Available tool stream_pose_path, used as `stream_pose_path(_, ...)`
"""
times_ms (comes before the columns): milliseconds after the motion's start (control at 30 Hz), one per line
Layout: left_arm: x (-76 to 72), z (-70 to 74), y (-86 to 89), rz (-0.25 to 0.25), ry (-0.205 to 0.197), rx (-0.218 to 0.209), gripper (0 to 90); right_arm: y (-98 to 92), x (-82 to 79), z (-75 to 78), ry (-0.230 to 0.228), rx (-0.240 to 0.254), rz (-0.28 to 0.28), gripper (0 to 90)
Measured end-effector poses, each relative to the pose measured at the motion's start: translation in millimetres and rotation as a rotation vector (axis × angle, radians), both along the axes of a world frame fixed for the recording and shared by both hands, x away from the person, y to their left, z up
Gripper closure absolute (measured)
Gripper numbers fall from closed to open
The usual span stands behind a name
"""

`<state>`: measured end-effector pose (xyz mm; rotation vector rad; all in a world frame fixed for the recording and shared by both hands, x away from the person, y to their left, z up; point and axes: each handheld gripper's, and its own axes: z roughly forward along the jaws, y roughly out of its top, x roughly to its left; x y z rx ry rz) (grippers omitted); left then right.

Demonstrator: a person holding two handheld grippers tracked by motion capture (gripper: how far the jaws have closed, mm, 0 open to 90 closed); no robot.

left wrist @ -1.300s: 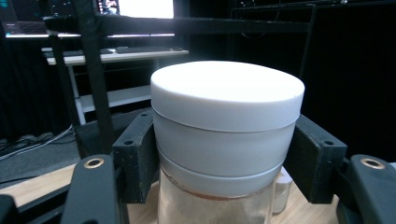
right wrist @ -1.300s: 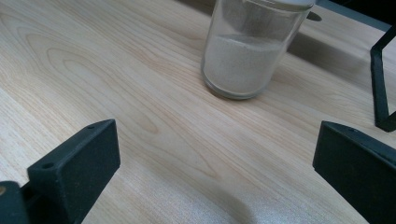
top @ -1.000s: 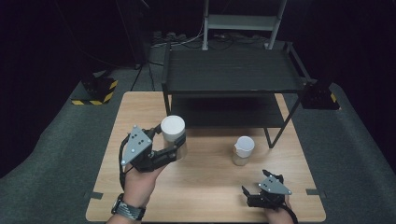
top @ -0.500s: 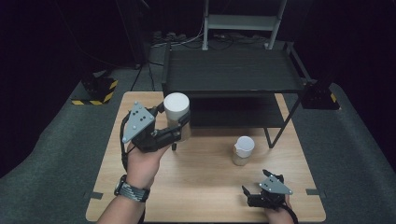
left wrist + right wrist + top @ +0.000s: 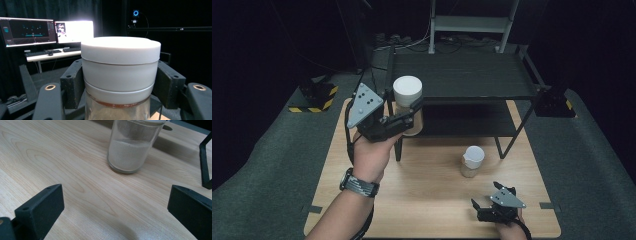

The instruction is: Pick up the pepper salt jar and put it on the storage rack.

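Jaws of our left gripper [image 5: 404, 117] clamp the white-lidded jar [image 5: 407, 100] just under its lid, holding it upright above the wooden table [image 5: 432, 200], beside the black shelf rack [image 5: 462, 80]. Our right gripper [image 5: 492, 205] rests low on the table, jaws wide apart and holding nothing, facing the second jar [image 5: 133, 145].

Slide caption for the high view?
Left gripper lifts a white-lidded jar beside the black shelf.

The tongs [image 5: 115, 210] gape over the wooden table [image 5: 62, 165], facing a jar [image 5: 132, 147].
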<state>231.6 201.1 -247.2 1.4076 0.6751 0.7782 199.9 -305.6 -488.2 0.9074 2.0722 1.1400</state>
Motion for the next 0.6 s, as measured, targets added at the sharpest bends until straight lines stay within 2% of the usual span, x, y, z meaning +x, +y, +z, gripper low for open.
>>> stream_pose_path(267, 12.3, 10.7, -8.5, 0.013, -0.015, -0.017, 33.9, -0.9, -0.1, -0.3, 0.000, 0.005, 0.000, 0.0)
stream_pose_path(600, 34.7, 19.8, -21.4, 0.035, -0.026, -0.033, 33.9, -1.7, -0.3, -0.8, -0.002, 0.011, 0.001, 0.0)
